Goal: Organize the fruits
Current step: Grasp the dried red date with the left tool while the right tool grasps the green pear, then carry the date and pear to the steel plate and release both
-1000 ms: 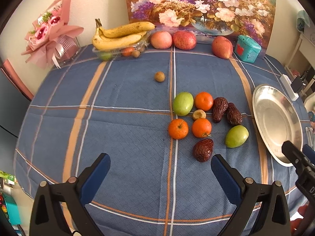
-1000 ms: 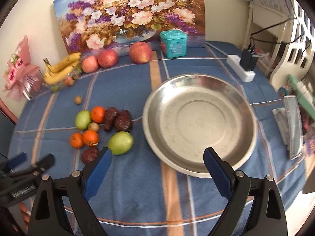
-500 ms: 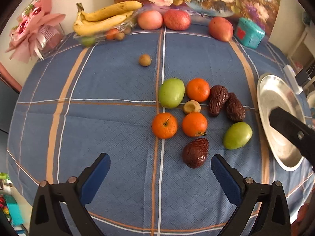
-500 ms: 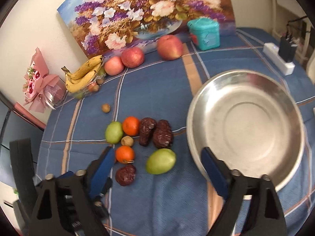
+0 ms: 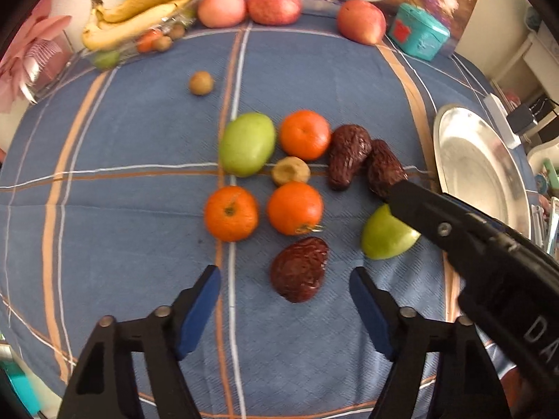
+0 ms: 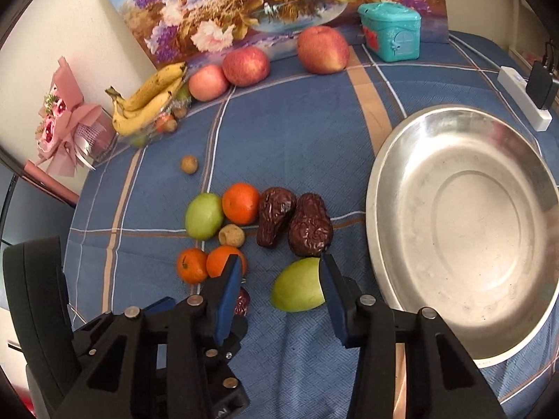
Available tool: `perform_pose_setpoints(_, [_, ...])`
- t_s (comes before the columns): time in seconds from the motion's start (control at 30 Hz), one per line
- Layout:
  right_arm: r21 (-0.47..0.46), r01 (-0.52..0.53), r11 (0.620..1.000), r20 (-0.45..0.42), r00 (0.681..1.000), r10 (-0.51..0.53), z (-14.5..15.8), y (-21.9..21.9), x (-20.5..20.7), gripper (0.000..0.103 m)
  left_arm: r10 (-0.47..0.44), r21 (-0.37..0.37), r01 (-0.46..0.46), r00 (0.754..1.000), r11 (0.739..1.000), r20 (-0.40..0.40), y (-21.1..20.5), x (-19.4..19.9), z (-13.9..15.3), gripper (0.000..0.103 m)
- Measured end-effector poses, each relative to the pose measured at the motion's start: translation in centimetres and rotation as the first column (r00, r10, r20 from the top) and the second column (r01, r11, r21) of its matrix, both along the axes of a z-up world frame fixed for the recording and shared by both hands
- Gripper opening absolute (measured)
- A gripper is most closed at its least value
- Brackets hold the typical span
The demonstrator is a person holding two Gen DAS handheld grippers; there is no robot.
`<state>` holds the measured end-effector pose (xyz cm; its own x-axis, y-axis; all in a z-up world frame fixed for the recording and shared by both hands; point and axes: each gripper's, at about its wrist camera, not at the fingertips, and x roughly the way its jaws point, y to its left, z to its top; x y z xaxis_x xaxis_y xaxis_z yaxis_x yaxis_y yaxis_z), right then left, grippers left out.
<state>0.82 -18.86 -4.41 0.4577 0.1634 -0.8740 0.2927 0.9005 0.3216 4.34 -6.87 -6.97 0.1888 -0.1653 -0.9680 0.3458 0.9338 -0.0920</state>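
Observation:
A cluster of fruit lies mid-table: two green fruits (image 5: 246,144) (image 6: 299,289), three oranges (image 5: 304,134), three dark wrinkled dates (image 5: 299,269) and a small brown fruit (image 5: 290,171). My left gripper (image 5: 284,295) is open, its jaws straddling the nearest date just below it. My right gripper (image 6: 281,279) is open, its jaws on either side of the near green fruit (image 5: 386,235), not closed on it. A steel bowl (image 6: 461,230) sits empty to the right.
Bananas (image 6: 150,99) on a clear tray, three apples (image 6: 323,50), a teal box (image 6: 390,31) and a flower painting line the back. A pink bouquet (image 6: 64,122) is at back left. A lone brown fruit (image 5: 201,83) lies apart. A power strip (image 6: 524,97) is at right.
Both grippers have moved forward and down toward the fruit cluster. The right gripper swung left from over the bowl to the near green fruit and narrowed. No fruit has moved.

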Motion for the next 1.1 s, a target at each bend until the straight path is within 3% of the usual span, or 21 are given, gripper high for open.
perform_pose_setpoints(0.17, [-0.008,-0.011,1.0,-0.027,1.0,0.011,-0.7,0.1,0.4,0.044,-0.001,-0.008,0.001,1.0,1.0,-0.031,-0.8,0.7,-1.0,0.06])
perform_pose_setpoints(0.33, [-0.047,-0.009,0.999,-0.046,0.999,0.007,-1.0,0.1,0.5,0.043,0.002,-0.022,-0.003,0.998,1.0,-0.067,-0.5,1.0,-1.9,0.038])
perform_pose_setpoints(0.53, [-0.078,-0.004,0.997,-0.071,0.997,-0.002,-1.3,-0.1,0.5,0.043,0.014,-0.026,-0.015,0.998,1.0,-0.064,0.7,0.8,-1.5,0.038])
perform_pose_setpoints(0.8, [-0.083,-0.01,0.997,-0.104,0.995,0.001,-2.1,-0.3,0.7,0.043,0.112,-0.042,-0.111,0.994,0.993,0.008,3.7,1.5,0.1,0.037])
perform_pose_setpoints(1.1, [-0.11,-0.034,0.993,-0.11,0.994,0.022,-2.3,0.8,1.2,0.043,0.211,-0.095,-0.208,0.977,0.973,0.017,6.6,2.1,1.0,0.037])
